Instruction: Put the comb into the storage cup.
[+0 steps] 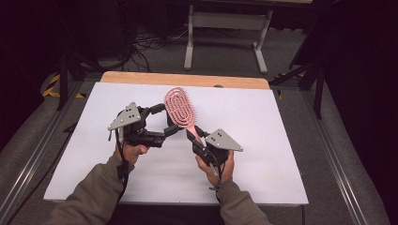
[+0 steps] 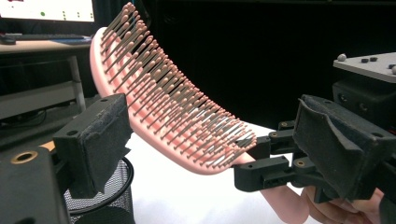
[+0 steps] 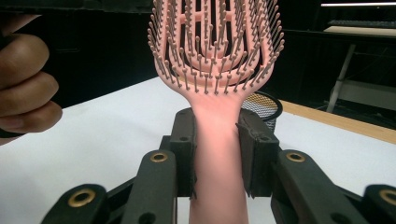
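Pink hairbrush [image 1: 179, 107] held up off the table, head tilted away from the person, bristles facing the left gripper. Handle clamped between the jaws of the right gripper [image 1: 194, 135]; in the right gripper view both pads press flat on either side of the handle [image 3: 217, 154], jaws closed down as far as the handle allows. Left gripper [image 1: 162, 121] has its jaws spread wide around the brush head; in the left gripper view the bristles [image 2: 177, 102] sit between the two pads with a clear gap on each side, no contact visible.

Surface: white sheet [image 1: 263, 140] over a table with a wooden edge [image 1: 141, 77] at the far side. Grey floor, cables and a pale table frame [image 1: 225, 28] beyond; room dark.

View differences: a black mesh cup [image 3: 264, 108] stands on the table behind the brush in the right gripper view, and sits low between the jaws in the left gripper view [image 2: 100, 196]. A lit monitor [image 2: 46, 9] appears top left in the left gripper view.
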Available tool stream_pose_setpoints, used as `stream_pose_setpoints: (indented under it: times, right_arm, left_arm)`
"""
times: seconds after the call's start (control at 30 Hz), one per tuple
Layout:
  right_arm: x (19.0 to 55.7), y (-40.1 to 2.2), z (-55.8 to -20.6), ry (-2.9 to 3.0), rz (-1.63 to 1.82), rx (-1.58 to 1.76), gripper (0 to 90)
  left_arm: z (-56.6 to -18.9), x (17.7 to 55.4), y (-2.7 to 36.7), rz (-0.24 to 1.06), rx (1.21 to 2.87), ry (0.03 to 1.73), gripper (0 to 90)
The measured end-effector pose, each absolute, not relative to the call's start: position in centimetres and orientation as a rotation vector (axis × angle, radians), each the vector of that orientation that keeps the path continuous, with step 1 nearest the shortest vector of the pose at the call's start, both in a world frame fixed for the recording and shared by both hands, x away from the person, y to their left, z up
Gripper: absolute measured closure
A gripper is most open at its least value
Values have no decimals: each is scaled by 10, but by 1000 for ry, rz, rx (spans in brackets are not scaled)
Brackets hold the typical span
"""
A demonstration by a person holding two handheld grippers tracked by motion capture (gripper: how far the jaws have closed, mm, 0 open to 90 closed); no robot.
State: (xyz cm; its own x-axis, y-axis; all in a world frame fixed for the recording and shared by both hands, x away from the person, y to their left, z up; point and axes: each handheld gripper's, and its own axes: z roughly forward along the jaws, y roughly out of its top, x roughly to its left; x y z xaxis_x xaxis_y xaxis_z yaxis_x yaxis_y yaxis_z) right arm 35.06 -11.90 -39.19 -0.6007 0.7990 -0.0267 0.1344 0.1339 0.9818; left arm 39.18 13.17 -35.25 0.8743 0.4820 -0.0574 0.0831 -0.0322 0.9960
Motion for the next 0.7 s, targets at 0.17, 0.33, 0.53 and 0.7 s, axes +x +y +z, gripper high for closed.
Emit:
stream_pose_setpoints:
  times: [0.17, 0.33, 0.53, 0.7]
  right_arm:
    - [350, -117, -393, 1847, 1507, 898, 700]
    - [349, -117, -393, 1830, 1512, 890, 700]
    - [347, -117, -393, 1814, 1517, 872, 700]
    - [344, -113, -393, 1817, 1514, 836, 700]
  left_arm:
    - [-353, 392, 132, 333, 1585, 460, 121]
    - [-354, 393, 132, 321, 1578, 478, 118]
    - [-358, 395, 131, 284, 1576, 492, 112]
    - [-360, 395, 128, 260, 1576, 487, 114]
